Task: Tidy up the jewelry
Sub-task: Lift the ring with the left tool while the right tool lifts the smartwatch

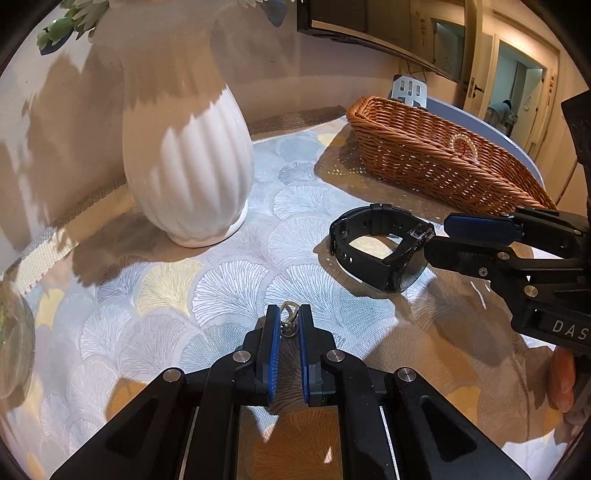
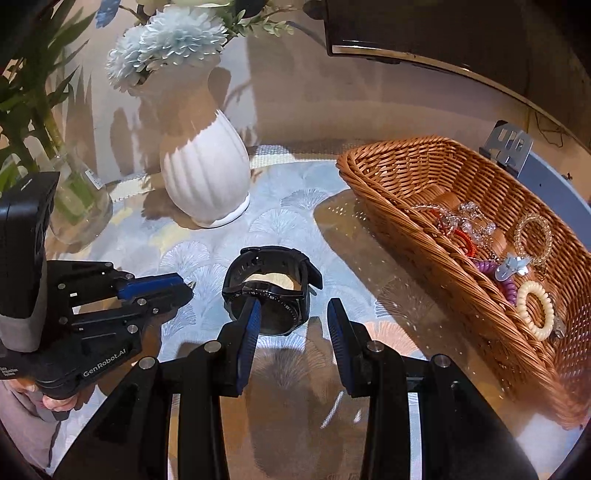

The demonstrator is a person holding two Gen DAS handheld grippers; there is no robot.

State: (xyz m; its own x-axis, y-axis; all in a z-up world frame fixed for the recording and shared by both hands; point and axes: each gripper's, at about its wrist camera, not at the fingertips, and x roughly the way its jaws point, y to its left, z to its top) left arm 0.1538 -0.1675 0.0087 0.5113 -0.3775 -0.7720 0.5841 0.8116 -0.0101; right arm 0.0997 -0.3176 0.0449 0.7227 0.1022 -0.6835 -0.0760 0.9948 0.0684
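Your left gripper is pinched on a small metal clasp near the table's front. Your right gripper stands half-spread, empty, at the black wristwatch. Next: carry the clasp right to the wicker basket, above its rim.

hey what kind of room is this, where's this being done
Probably a home living or dining area: a table under a patterned tablecloth, a white vase of flowers, a wicker basket of bracelets and hair ties, and what looks like a screen on the wall behind.
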